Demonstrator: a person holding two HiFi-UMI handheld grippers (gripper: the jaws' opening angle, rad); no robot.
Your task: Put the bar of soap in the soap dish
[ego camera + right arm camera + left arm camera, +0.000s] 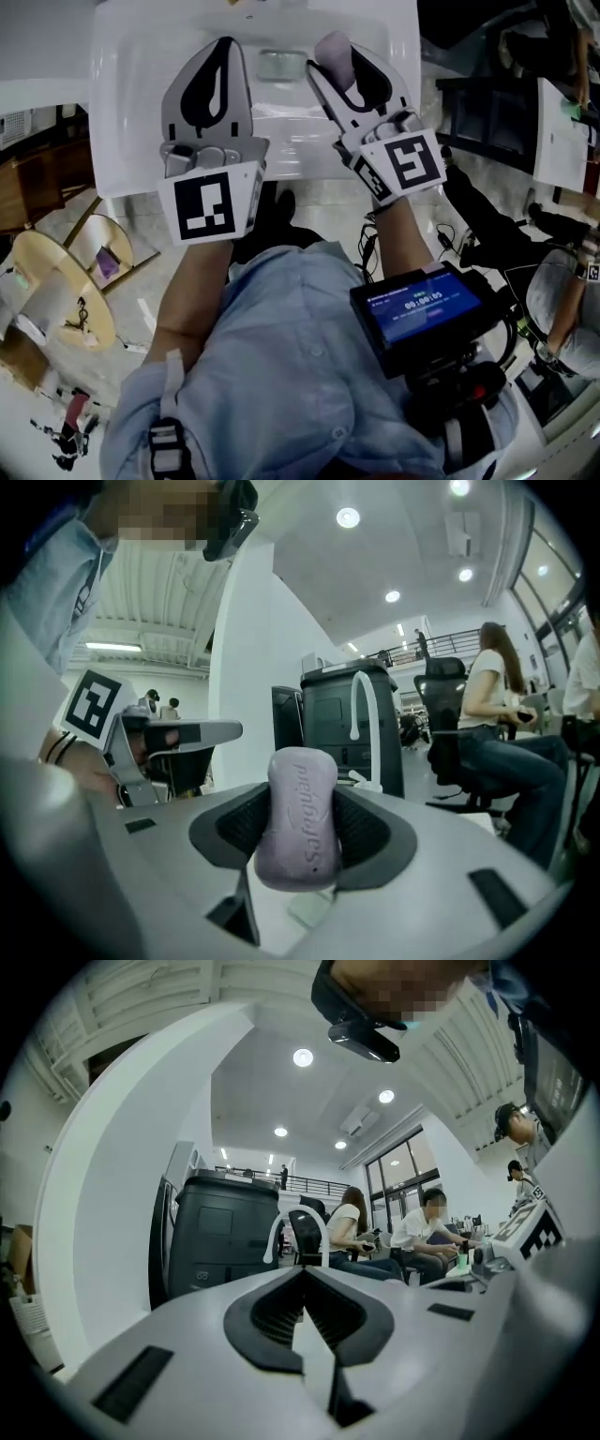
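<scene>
Right claw (337,64) grips the soap bar (302,817) lengthwise, soap dish (279,64) just to its left; left claw (223,47) is closed, empty.

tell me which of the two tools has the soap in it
The right tool, shut on the oval lilac soap bar; the left tool has its jaws together with nothing between them.

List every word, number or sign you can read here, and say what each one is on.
"Safeguard": embossed lengthwise on the purple soap bar gripped in the right claw, seen turned on end.
Timer digits on the blue screen at the person's waist: too blurred to read with certainty.
Square markers on the claw cubes: black-and-white patterns, no letters.
Nothing else is legible.
</scene>
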